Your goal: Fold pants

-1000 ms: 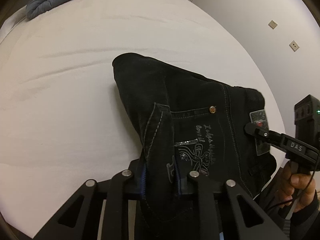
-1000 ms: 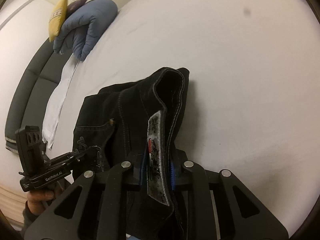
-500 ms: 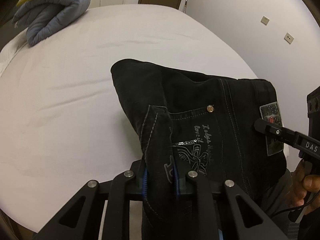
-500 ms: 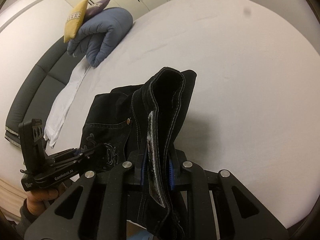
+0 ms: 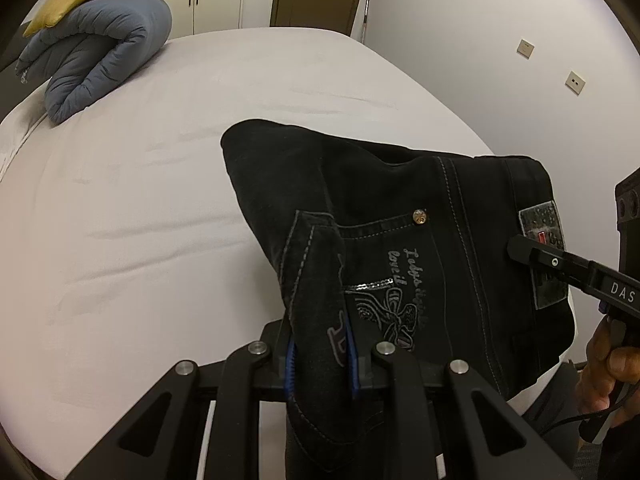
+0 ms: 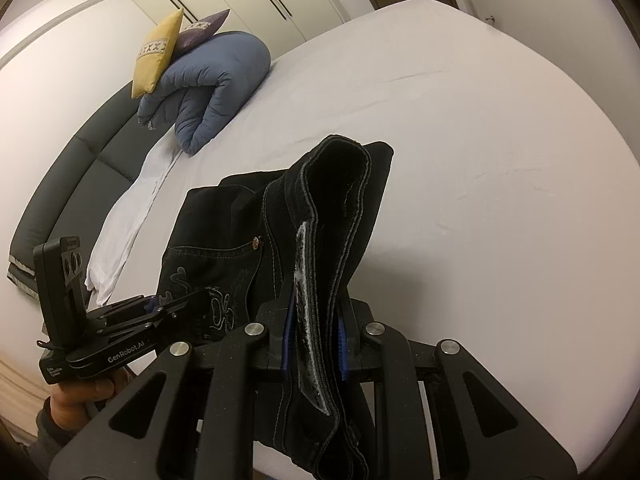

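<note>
The black jeans are held up over the near edge of the white bed, back pocket with silver embroidery facing the left wrist view. My left gripper is shut on a pocket-side fold of the jeans. My right gripper is shut on the waistband with its grey patch. The right gripper also shows in the left wrist view, at the waistband patch. The left gripper shows in the right wrist view, at the jeans' left side. The jeans hang bunched between both.
A rolled blue duvet with a yellow cushion and a purple one lies at the bed's far left. A dark headboard runs along the left. A wall with sockets stands to the right, a door behind.
Both grippers have lifted the jeans higher and tilted up. More of the room, duvet and door has come into view. Both grips are unchanged.
</note>
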`<state>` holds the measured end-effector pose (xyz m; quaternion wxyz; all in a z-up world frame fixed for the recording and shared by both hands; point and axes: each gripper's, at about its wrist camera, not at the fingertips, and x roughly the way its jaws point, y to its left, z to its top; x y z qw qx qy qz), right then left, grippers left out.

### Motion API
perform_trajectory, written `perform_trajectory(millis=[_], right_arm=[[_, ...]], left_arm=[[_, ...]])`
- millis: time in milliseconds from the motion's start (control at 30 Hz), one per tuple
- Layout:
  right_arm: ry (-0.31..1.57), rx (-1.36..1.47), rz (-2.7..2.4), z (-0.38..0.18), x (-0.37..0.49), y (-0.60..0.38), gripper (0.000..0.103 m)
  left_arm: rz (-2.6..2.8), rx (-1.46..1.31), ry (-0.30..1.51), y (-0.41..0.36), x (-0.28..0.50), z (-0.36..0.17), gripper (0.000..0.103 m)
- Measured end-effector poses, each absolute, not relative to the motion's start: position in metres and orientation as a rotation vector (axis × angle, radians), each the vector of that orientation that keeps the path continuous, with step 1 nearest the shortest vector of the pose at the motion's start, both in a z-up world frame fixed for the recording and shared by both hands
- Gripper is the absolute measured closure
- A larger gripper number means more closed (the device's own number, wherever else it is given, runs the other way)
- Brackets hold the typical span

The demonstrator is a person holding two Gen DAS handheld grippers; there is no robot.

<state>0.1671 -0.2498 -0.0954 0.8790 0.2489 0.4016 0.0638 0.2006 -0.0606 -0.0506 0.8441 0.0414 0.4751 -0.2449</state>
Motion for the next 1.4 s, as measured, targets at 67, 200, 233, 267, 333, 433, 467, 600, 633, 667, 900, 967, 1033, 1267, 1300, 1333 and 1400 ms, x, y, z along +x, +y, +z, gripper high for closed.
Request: perform_trajectory(millis=[67,200,233,267,333,433,467,600,633,667,900,967,1033,1267,1300,1333,1400], right_arm=[[0.837,0.512,0.128,-0.093,0.175,-0.259,0.088],[0.847,0.506,0.114,-0.094,0.196,-0.277,0.088],[0.852,0.507,0.11,-0.096,0.201,-0.281,0.088],[0.859,0.505,0.106,-0.099,0.207,-0.286,0.088],[0.875,0.503,0.098,-0.107,0.218,-0.291,0.088],[0.908,0.513,0.085,-0.128,0.228,-0.301,0.088],[0.919,0.522,0.078,-0.137,0.231,-0.304,0.087],[0.966,0.555,0.049,-0.175,0.242,-0.321,0.083],[0.976,0.569,0.033,-0.185,0.245,-0.327,0.08],[0.986,0.59,0.021,-0.193,0.248,-0.333,0.072],[0.949,0.627,-0.013,-0.201,0.227,-0.353,0.05],[0.928,0.632,-0.056,-0.193,0.209,-0.362,0.048],[0.892,0.606,-0.104,-0.178,0.184,-0.366,0.048],[0.494,0.282,-0.226,-0.046,0.114,-0.315,0.029],[0.424,0.238,-0.245,-0.029,0.1,-0.306,0.015],[0.328,0.189,-0.271,-0.008,0.082,-0.296,0.008],[0.181,0.124,-0.313,0.022,0.054,-0.279,0.0]], left_arm=[[-0.515,0.09,1.0,-0.059,0.208,-0.052,0.083],[-0.51,0.093,1.008,-0.066,0.223,-0.058,0.083],[-0.507,0.093,1.012,-0.068,0.227,-0.061,0.083],[-0.504,0.094,1.015,-0.072,0.231,-0.063,0.083],[-0.5,0.091,1.027,-0.076,0.242,-0.07,0.083],[-0.49,0.083,1.062,-0.081,0.253,-0.091,0.083],[-0.483,0.084,1.08,-0.082,0.256,-0.102,0.083],[-0.47,0.072,1.092,-0.083,0.257,-0.123,0.072],[-0.467,0.062,1.093,-0.082,0.258,-0.125,0.067],[-0.464,0.051,1.095,-0.08,0.258,-0.127,0.064],[-0.452,-0.019,1.052,-0.061,0.25,-0.121,0.046],[-0.442,-0.03,1.012,-0.052,0.242,-0.11,0.04],[-0.426,-0.032,0.938,-0.04,0.226,-0.09,0.027],[-0.232,0.031,0.432,-0.003,0.145,0.024,0.0],[-0.205,0.045,0.384,-0.001,0.129,0.037,0.0],[-0.179,0.054,0.337,0.002,0.118,0.05,0.0],[-0.115,0.051,0.22,0.012,0.087,0.082,0.0]])
